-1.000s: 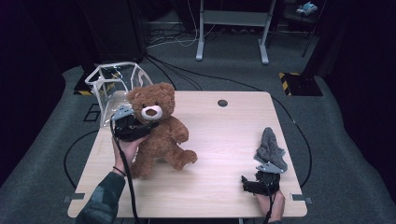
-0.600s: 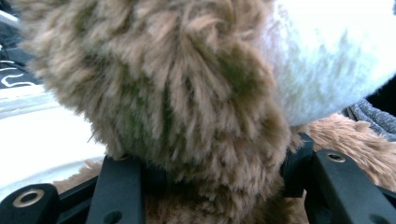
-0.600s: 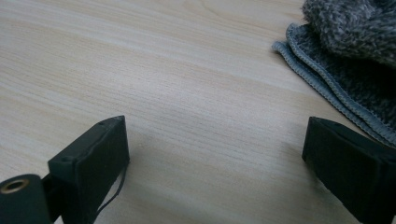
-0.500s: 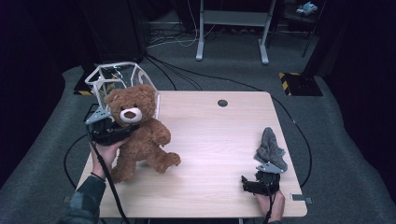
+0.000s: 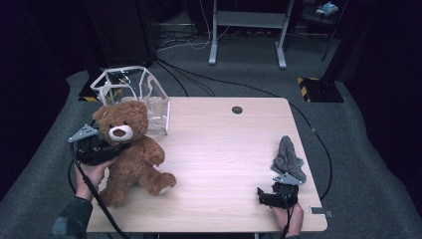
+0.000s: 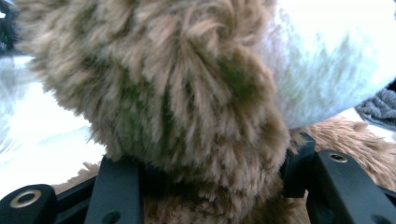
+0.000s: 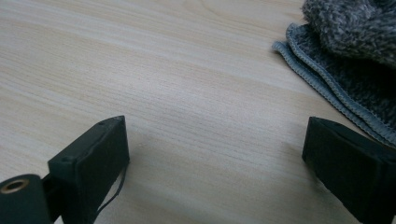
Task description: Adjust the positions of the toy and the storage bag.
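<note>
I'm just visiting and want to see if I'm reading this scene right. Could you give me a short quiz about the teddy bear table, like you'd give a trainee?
1. True or false: the left gripper is clamped on the brown teddy bear.
2. What lies beside the right gripper on the wooden table? A) a grey cloth B) a red ball C) a book
3. What stands on the table just behind the bear's head?

Key
1. True: in the left gripper view the fur fills the space between the jaws.
2. A: the grey cloth; the right gripper's jaws stand open over bare wood.
3. A clear plastic bag with white trim, open at the top.
</note>
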